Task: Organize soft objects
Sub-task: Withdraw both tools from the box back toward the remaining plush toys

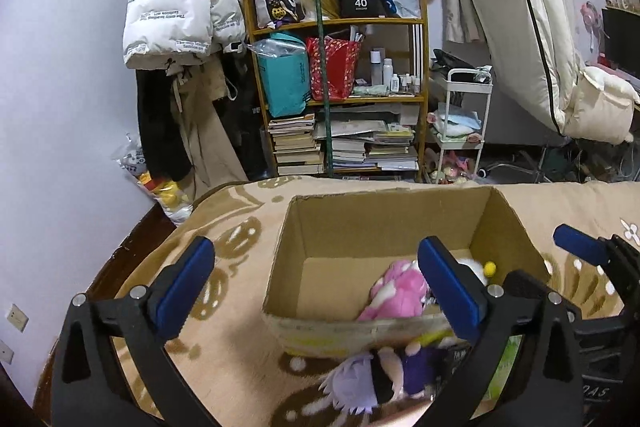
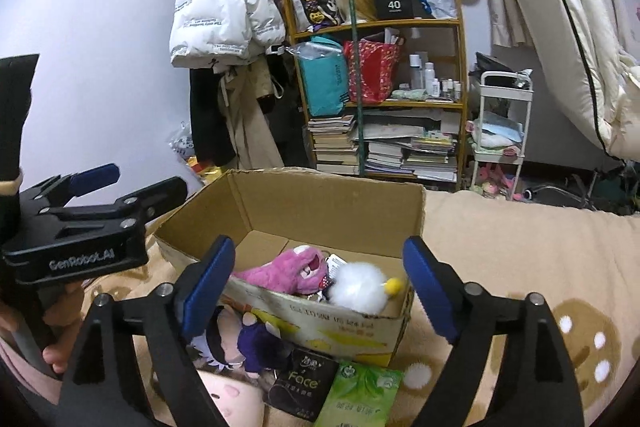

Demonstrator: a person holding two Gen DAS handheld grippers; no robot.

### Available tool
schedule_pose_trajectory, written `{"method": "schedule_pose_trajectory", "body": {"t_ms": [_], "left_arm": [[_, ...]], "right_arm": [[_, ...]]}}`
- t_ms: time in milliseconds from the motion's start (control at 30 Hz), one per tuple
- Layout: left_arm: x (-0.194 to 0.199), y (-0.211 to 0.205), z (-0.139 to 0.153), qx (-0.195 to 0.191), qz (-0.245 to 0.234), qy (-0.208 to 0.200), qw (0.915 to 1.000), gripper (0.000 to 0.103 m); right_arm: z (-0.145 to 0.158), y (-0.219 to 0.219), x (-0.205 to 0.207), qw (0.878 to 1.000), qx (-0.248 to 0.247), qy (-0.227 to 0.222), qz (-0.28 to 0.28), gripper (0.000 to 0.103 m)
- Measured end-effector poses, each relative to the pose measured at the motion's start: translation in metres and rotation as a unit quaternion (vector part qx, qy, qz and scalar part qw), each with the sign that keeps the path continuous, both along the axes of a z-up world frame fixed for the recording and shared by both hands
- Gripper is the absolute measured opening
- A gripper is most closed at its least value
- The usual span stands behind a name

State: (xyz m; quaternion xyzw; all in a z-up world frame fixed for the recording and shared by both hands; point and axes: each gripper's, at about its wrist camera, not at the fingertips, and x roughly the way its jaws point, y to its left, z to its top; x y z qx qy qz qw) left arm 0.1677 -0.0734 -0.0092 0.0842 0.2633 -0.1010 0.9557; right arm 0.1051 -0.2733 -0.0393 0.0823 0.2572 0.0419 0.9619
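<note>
Here, both grippers hang over a tan patterned blanket [image 2: 520, 247] in front of an open cardboard box [image 2: 332, 203]. Left gripper [image 1: 320, 283]: jaws wide apart, nothing between the pads; its right finger crosses the view of the box interior. Right gripper [image 2: 320, 287]: jaws also spread wide, nothing clamped. Inside the box, toward its near right side, lie 2 soft toys: a pink plush [image 2: 284, 269] and a white fluffy plush [image 2: 358, 287] with a yellow tip, touching each other. Outside, against the near wall of the box, lies a purple-and-lavender doll [image 2: 248, 343] (face partly hidden by the right gripper's left finger). Just beside the doll on the blanket sit 2 flat packs, a black pack [image 2: 302, 385] and a green pack [image 2: 360, 395]. In the right wrist view, a hand [image 2: 60, 351] holds the left gripper at the frame's left edge. A cluttered bookshelf [image 1: 340, 99] stands behind.
</note>
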Motion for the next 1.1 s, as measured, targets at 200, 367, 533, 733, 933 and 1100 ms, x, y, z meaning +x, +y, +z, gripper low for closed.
{"method": "schedule_pose_trajectory", "body": {"t_ms": [200,367,533,733,933,1100], "left_arm": [[-0.022,0.012,0.003,0.011,0.014,0.007,0.9998,0.101],[-0.041,0.028,0.001,-0.001,0.019,0.035,0.9992,0.101],[-0.061,0.034,-0.005,0.005,0.019,0.054,0.9984,0.101],[-0.081,0.041,-0.006,0.01,0.016,0.063,0.9978,0.101],[-0.094,0.055,-0.007,-0.015,0.018,0.083,0.9963,0.101],[-0.097,0.057,-0.015,-0.023,0.018,0.104,0.9942,0.101]], "right_arm": [[0.007,0.008,-0.022,1.0,-0.007,0.001,-0.001,0.103],[0.007,0.014,-0.045,1.0,0.003,0.012,-0.011,0.103],[0.005,0.017,-0.066,0.999,0.012,0.025,-0.02,0.103],[0.007,0.02,-0.083,0.998,-0.001,0.06,-0.025,0.103],[0.004,0.014,-0.095,0.995,0.008,0.088,-0.048,0.103],[0.0,0.003,-0.096,0.991,0.026,0.109,-0.074,0.103]]}}
